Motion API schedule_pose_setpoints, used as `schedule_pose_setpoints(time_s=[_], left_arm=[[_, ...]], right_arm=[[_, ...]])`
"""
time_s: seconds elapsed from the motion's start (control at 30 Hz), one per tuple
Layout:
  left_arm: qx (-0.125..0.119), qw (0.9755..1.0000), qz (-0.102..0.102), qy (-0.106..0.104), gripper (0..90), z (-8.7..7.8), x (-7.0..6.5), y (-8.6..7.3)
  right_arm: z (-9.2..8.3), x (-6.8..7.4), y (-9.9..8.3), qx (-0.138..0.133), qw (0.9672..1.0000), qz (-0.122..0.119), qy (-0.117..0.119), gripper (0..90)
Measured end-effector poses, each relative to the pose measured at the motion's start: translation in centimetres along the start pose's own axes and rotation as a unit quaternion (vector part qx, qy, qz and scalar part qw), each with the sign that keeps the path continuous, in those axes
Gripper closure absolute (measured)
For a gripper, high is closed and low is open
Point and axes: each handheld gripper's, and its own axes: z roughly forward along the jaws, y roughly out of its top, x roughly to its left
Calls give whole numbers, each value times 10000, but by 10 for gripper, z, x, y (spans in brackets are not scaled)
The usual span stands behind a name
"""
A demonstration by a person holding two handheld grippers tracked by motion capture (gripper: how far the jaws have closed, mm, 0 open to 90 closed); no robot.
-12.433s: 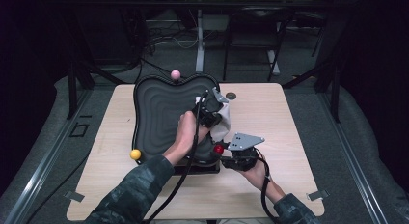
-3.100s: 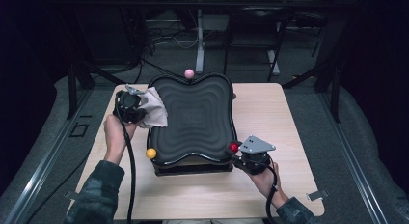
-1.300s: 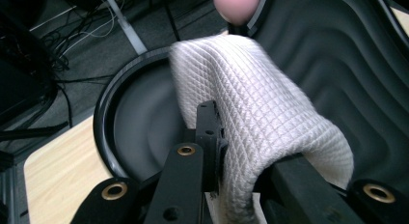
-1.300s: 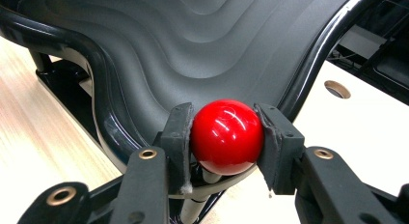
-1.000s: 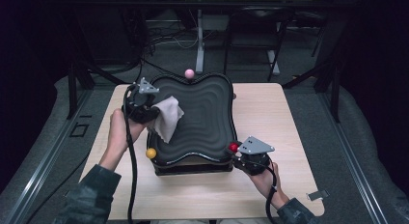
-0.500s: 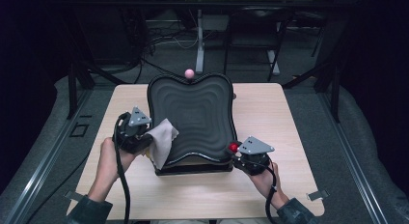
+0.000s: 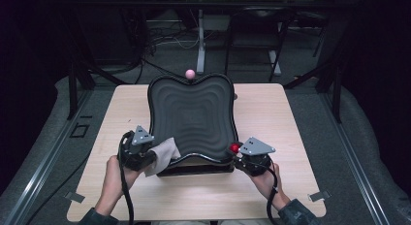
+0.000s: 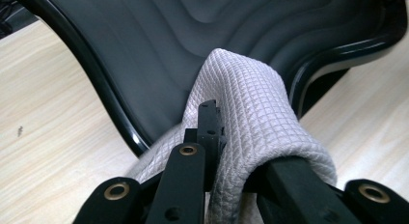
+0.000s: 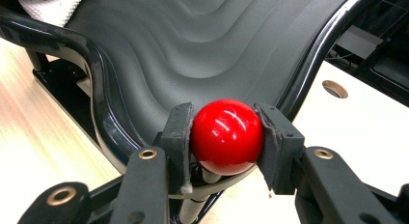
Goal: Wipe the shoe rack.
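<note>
A black tray (image 7: 194,118) with a rippled surface stands raised on the wooden table (image 7: 291,123). A pink ball (image 7: 190,73) sits at its far edge and a red ball (image 7: 235,148) at its near right corner. My left gripper (image 7: 156,156) is at the tray's near left corner, shut on a pale waffle-weave cloth (image 7: 165,153). In the left gripper view the cloth (image 8: 260,113) wraps over my left gripper (image 8: 241,142) and lies against the tray's rim (image 8: 120,122). My right gripper (image 9: 226,137) is shut on the red ball (image 9: 226,127), its pads pressed to both sides.
A dark base (image 7: 194,168) shows under the tray's near edge. A round hole (image 9: 335,89) is cut in the table beyond the tray's right side. Dark floor, cables and stand legs (image 7: 201,45) lie past the far edge of the table.
My left gripper has carried the cloth down and toward me along the tray's left side to its near left corner. A yellow ball seen there before is now covered. The right gripper has not moved.
</note>
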Motion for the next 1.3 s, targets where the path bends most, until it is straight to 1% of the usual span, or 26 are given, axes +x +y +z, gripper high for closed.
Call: schedule_pose_setpoints(time_s=[0.07,0.1,0.17,0.2,0.23,0.27,0.3,0.33,0.37,0.4,0.5,0.57,0.7,0.73,0.77,0.83,0.9,0.97,1.0,1.07,1.13,1.17,1.23,1.3], left_arm=[[45,10000,36,-44,851,-1,-5,-4],[118,9999,81,-74,852,-1,-7,-6],[231,9996,154,2,854,-1,-11,-14],[238,9996,134,16,855,0,-11,-17],[212,9997,117,30,858,-1,-10,-20],[166,9998,58,35,859,-2,-8,-21],[172,9998,77,82,860,-3,-7,-21],[175,9996,106,182,861,-3,-7,-20],[174,9995,126,232,861,-2,-6,-20],[186,9995,119,232,861,-1,-4,-19],[164,9997,51,178,861,1,0,-18],[210,9997,41,132,861,0,2,-17],[230,9996,12,146,861,-2,4,-20],[252,9995,27,178,862,-2,5,-20],[264,9993,49,263,862,-2,5,-21],[298,9990,62,314,862,-2,7,-21],[295,9990,45,342,862,-2,9,-21],[342,9984,72,443,861,-1,10,-21],[389,9980,106,484,861,-2,11,-21],[418,9973,76,599,859,-3,13,-23],[501,9953,68,828,857,-3,17,-25],[495,9946,43,916,857,-3,20,-26],[451,9942,-103,972,857,-4,25,-28],[379,9948,-142,939,857,-6,24,-28]], right_arm=[[0,0,0,0,10000,4,-4,597],[0,0,0,4,10000,1,-4,597],[0,0,0,19,10000,-6,-8,597],[0,0,1,30,10000,-7,-11,597],[0,0,1,33,10000,-7,-70,597],[0,0,1,51,10000,8,-64,598],[0,0,2,74,10000,-2,-18,598],[1,1,2,44,10000,4,-36,598],[0,3,3,101,9999,-21,-62,599],[0,4,3,131,9998,-31,-168,599],[1,5,4,100,9999,-16,-136,599],[2,5,4,95,9999,-21,-115,598],[2,5,4,93,9999,-15,-128,598],[2,6,4,93,9999,1,-122,598],[1,6,5,135,9998,-7,-151,598],[2,6,5,139,9997,12,-202,598],[3,6,6,123,9998,16,-160,598],[4,6,6,106,9998,17,-140,598],[3,6,6,158,9998,15,-147,598],[4,5,6,145,9998,31,-146,598],[5,5,7,163,9997,28,-167,598],[5,5,7,164,9997,35,-172,598],[5,5,7,157,9997,46,-179,598],[5,5,7,159,9997,49,-182,597]])
